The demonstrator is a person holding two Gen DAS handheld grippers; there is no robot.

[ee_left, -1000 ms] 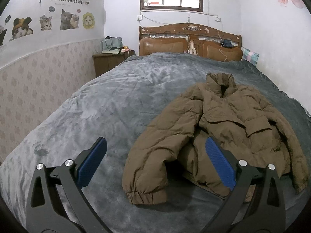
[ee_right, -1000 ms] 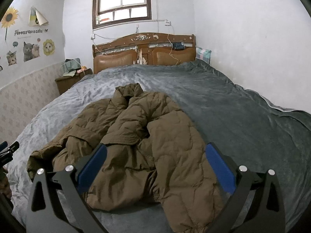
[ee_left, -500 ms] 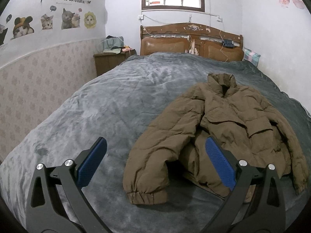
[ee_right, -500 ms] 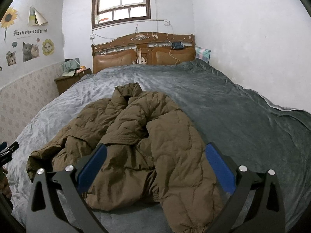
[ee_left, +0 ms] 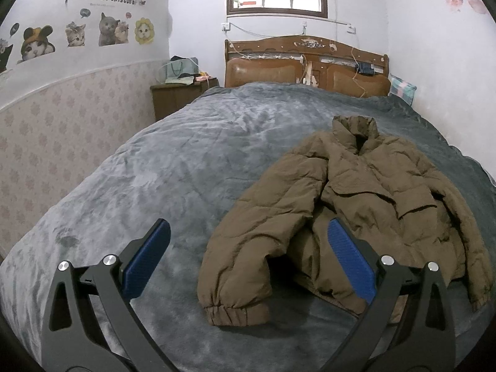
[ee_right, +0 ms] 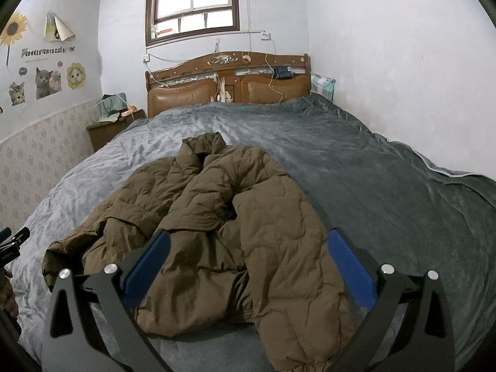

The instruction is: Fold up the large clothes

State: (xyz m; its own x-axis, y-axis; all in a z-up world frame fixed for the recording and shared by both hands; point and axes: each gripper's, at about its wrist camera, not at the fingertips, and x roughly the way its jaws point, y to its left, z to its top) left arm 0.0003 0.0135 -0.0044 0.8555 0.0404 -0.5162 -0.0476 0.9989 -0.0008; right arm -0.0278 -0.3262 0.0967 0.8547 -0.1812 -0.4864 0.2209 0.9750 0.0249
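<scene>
A brown puffer jacket (ee_left: 356, 198) lies rumpled on the grey bed cover (ee_left: 186, 161), collar toward the headboard. Its left sleeve ends in an elastic cuff (ee_left: 235, 311) near the bed's foot. My left gripper (ee_left: 248, 235) hovers open above that sleeve, holding nothing. In the right wrist view the same jacket (ee_right: 235, 217) fills the middle, its right sleeve running down toward the camera. My right gripper (ee_right: 248, 238) is open above the jacket's lower body, empty. The left gripper's tip (ee_right: 12, 241) shows at the left edge.
A wooden headboard (ee_left: 307, 68) with hanging cables stands at the far end. A bedside cabinet (ee_left: 176, 96) with bags on top sits at the far left. A patterned wall (ee_left: 62, 130) runs along the left, a white wall (ee_right: 403, 77) on the right. A checked pillow (ee_left: 403, 88) lies by the headboard.
Both views shift only slightly; the jacket lies as before and both grippers stay open.
</scene>
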